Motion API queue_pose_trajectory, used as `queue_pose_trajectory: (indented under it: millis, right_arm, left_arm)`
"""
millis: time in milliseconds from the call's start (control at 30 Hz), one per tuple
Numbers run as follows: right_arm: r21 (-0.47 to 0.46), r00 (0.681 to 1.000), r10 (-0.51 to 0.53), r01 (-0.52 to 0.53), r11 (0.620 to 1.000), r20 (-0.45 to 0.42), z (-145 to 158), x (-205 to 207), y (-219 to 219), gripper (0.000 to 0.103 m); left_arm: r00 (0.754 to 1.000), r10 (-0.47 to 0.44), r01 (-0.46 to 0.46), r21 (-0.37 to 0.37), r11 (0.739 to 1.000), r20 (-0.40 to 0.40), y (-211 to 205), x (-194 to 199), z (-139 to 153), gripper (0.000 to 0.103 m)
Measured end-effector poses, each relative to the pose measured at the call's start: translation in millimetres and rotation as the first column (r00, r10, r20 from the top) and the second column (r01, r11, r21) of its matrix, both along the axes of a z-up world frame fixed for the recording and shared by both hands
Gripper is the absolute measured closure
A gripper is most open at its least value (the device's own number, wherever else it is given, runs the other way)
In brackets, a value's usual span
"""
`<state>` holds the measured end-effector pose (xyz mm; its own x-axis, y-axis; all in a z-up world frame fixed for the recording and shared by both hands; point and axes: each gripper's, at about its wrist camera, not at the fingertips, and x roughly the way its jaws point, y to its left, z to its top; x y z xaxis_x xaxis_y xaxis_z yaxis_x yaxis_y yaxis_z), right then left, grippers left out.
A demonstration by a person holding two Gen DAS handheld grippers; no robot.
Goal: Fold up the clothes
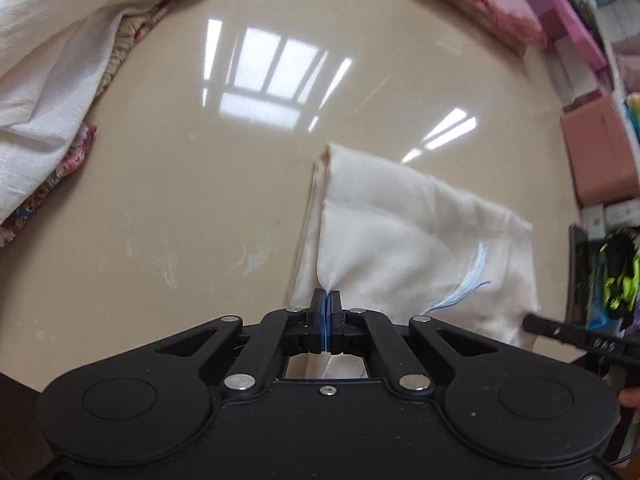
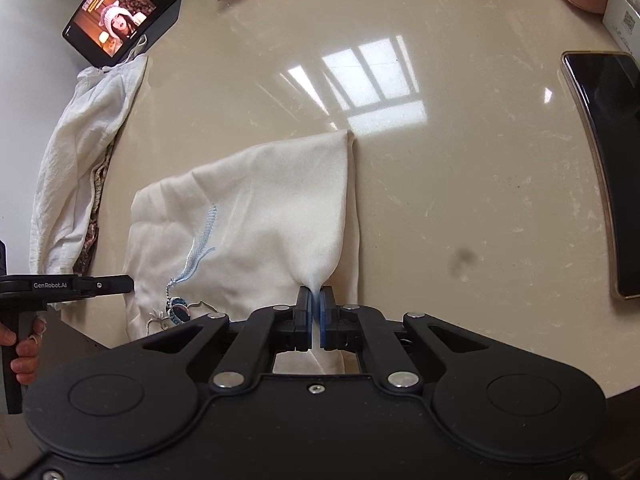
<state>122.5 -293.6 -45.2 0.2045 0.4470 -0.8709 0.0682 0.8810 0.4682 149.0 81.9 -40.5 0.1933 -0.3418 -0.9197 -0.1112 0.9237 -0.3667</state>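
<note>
- We find a cream cloth [image 1: 420, 236], folded, lying flat on the glossy beige table [image 1: 180, 184], near its front edge.
- Our left gripper [image 1: 327, 300] has its blue pads pressed together on the cloth's near left corner; the fabric puckers into a point where it enters the jaws.
- Our right gripper [image 2: 316, 296] pinches the near right corner of the same cloth [image 2: 260, 208] in like fashion, jaws closed on a gathered tip of fabric.
- A light blue tassel [image 2: 198, 248] with a small beaded ornament lies on the cloth's surface, between the two pinched corners.
- The far fold of the cloth rests on the table, untouched by either gripper.
- From the right wrist view we see the left gripper's body [image 2: 68, 282] at the left edge, a hand [image 2: 24, 350] around its handle.
- A heap of white fabric [image 1: 52, 64] over patterned material lies at the table's left side, well apart from the cloth.
- A dark phone [image 2: 608, 160] lies on the table to the right; a lit screen [image 2: 112, 16] stands at the far left corner.
- Pink folded goods [image 1: 488, 0] sit at the far edge.
</note>
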Motion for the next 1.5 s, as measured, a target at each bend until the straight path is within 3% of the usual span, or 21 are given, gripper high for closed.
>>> queue_pose_trajectory:
  millis: [133, 333, 367, 433, 500, 600, 700, 900, 1067, 1200, 1367, 1400, 1467, 1500]
  right_arm:
    - [0.009, 1.000, 0.002, -0.002, 1.000, 0.025, 4.2, -0.3, -1.4, 0.100]
    - [-0.046, 0.999, 0.019, -0.017, 0.999, 0.044, -0.1, 0.5, 4.9, 0.095]
    - [-0.054, 0.999, 0.018, -0.015, 0.998, 0.049, 0.5, 0.5, 5.4, 0.093]
    - [-0.079, 0.998, 0.014, -0.009, 0.997, 0.059, 2.9, 0.2, 6.1, 0.076]
    - [-0.128, 0.996, 0.013, -0.002, 0.992, 0.086, 9.9, -1.0, 5.5, 0.072]
    - [-0.200, 0.981, 0.039, 0.000, 0.980, 0.188, 27.6, -1.8, 10.0, 0.068]
    - [-0.215, 0.955, 0.077, -0.014, 0.977, 0.287, 39.7, 5.6, 22.7, 0.068]
    - [-0.238, 0.941, 0.113, -0.035, 0.971, 0.320, 26.3, 40.0, 53.4, 0.071]
    - [-0.299, 0.948, 0.154, -0.067, 0.952, 0.278, 4.9, 53.5, 67.4, 0.075]
    - [-0.320, 0.951, 0.156, -0.066, 0.945, 0.267, -3.9, 52.7, 67.8, 0.077]
    - [-0.279, 0.952, 0.134, -0.054, 0.959, 0.276, 3.7, 49.7, 62.9, 0.074]
    - [-0.263, 0.950, 0.114, -0.036, 0.964, 0.290, 9.2, 48.2, 59.1, 0.071]
    - [-0.246, 0.947, 0.085, -0.007, 0.969, 0.308, 19.1, 44.2, 50.7, 0.061]
    - [-0.233, 0.949, 0.066, 0.008, 0.972, 0.309, 23.1, 42.2, 45.4, 0.052]
  left_arm:
    - [0.998, -0.006, 0.005, 0.019, 1.000, 0.056, -2.6, -0.3, 16.1, 0.103]
    - [0.998, -0.030, 0.026, 0.085, 0.996, 0.046, -9.6, 3.8, 0.3, 0.101]
    - [0.998, -0.030, 0.025, 0.104, 0.994, 0.047, -10.6, 4.6, -0.3, 0.101]
    - [0.999, -0.018, 0.009, 0.173, 0.985, 0.048, -12.1, 6.6, 2.1, 0.097]
    - [0.994, -0.025, -0.003, 0.244, 0.970, 0.110, -14.1, 7.2, 13.9, 0.096]
    - [0.971, -0.097, 0.041, 0.247, 0.968, 0.220, -25.5, 11.8, 30.6, 0.096]
    - [0.943, -0.199, 0.138, 0.232, 0.963, 0.265, -52.0, 22.3, 32.0, 0.096]
    - [0.903, -0.326, 0.258, 0.256, 0.932, 0.278, -102.0, 41.1, 10.5, 0.096]
    - [0.927, -0.304, 0.235, 0.291, 0.927, 0.221, -101.3, 52.3, -16.9, 0.096]
    - [0.936, -0.274, 0.208, 0.281, 0.937, 0.222, -93.3, 56.2, -15.8, 0.096]
    - [0.961, -0.145, 0.107, 0.168, 0.980, 0.237, -67.9, 58.0, 2.4, 0.096]
    - [0.961, -0.114, 0.079, 0.147, 0.986, 0.250, -60.0, 56.7, 9.1, 0.093]
    - [0.967, -0.056, 0.022, 0.138, 0.990, 0.247, -42.7, 52.6, 18.7, 0.076]
    - [0.969, -0.027, -0.006, 0.134, 0.991, 0.245, -34.0, 50.5, 23.6, 0.056]
